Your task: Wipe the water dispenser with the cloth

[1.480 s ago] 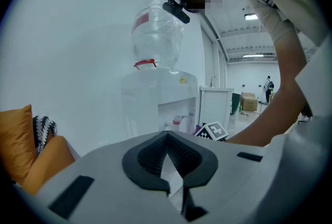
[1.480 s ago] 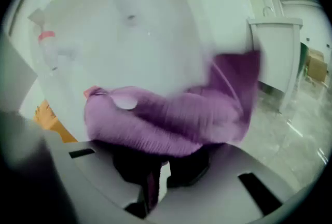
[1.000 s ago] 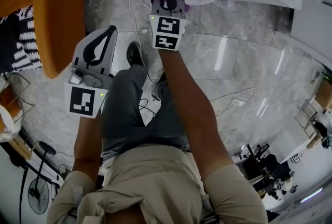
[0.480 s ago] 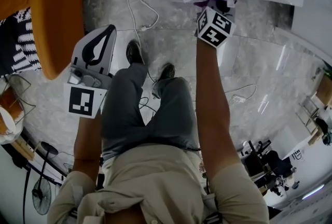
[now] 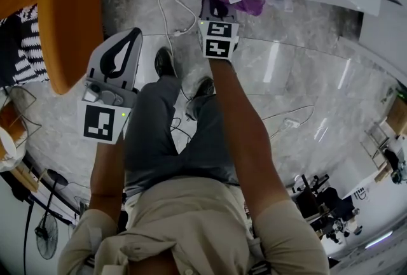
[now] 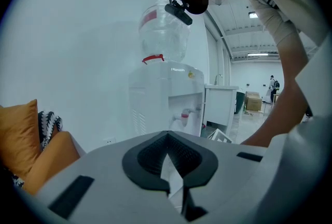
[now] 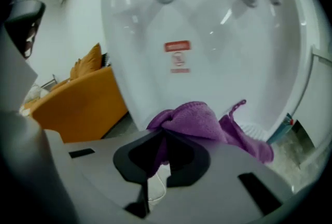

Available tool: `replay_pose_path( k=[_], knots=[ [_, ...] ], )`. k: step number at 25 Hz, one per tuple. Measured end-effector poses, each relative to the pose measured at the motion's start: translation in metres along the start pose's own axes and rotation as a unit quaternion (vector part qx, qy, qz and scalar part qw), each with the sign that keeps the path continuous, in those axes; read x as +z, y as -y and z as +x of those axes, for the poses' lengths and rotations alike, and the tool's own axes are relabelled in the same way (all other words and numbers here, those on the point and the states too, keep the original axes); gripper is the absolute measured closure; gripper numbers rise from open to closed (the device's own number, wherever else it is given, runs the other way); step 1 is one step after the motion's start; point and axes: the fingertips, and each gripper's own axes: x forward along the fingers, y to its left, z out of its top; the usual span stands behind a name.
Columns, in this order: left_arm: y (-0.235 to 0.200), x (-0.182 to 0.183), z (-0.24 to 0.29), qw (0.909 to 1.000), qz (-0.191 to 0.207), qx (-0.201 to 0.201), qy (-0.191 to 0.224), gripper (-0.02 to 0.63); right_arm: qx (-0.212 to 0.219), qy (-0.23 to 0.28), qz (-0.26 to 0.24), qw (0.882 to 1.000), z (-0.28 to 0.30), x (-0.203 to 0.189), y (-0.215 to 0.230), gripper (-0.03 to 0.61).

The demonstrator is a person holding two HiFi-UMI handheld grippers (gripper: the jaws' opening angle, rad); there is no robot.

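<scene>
Wiping low on the water dispenser (image 7: 207, 36), the right claw (image 7: 162, 137) clamps the purple cloth (image 7: 197, 122), likely needing a firm sideways stroke next; left claw (image 6: 167, 137) closed, empty.

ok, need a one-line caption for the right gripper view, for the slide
Right gripper shut on the purple cloth, held before the white water dispenser; orange sofa at left.
</scene>
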Motion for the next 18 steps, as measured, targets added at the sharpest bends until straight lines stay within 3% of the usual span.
replay_pose_path(
  k=[2,5,10,14,18],
  knots=[
    [0.001,-0.001,-0.002,1.0000,0.000,0.002,-0.002,0.598,0.035,0.004,-0.018,0.999,0.002,0.003,-0.032,0.548],
    [0.001,0.000,-0.003,1.0000,-0.001,0.004,0.000,0.598,0.033,0.007,-0.007,0.999,0.004,0.003,-0.031,0.548],
    [0.002,-0.001,-0.001,1.0000,-0.002,0.005,-0.002,0.598,-0.062,0.012,0.023,0.998,-0.006,-0.004,0.050,0.548],
    [0.007,-0.001,0.002,1.0000,-0.001,-0.001,0.000,0.598,-0.158,0.010,0.059,0.986,-0.027,-0.013,0.135,0.548],
    [0.010,-0.002,0.004,1.0000,-0.002,-0.006,0.000,0.598,-0.165,0.003,0.048,0.985,-0.031,-0.015,0.149,0.548]
  ],
)
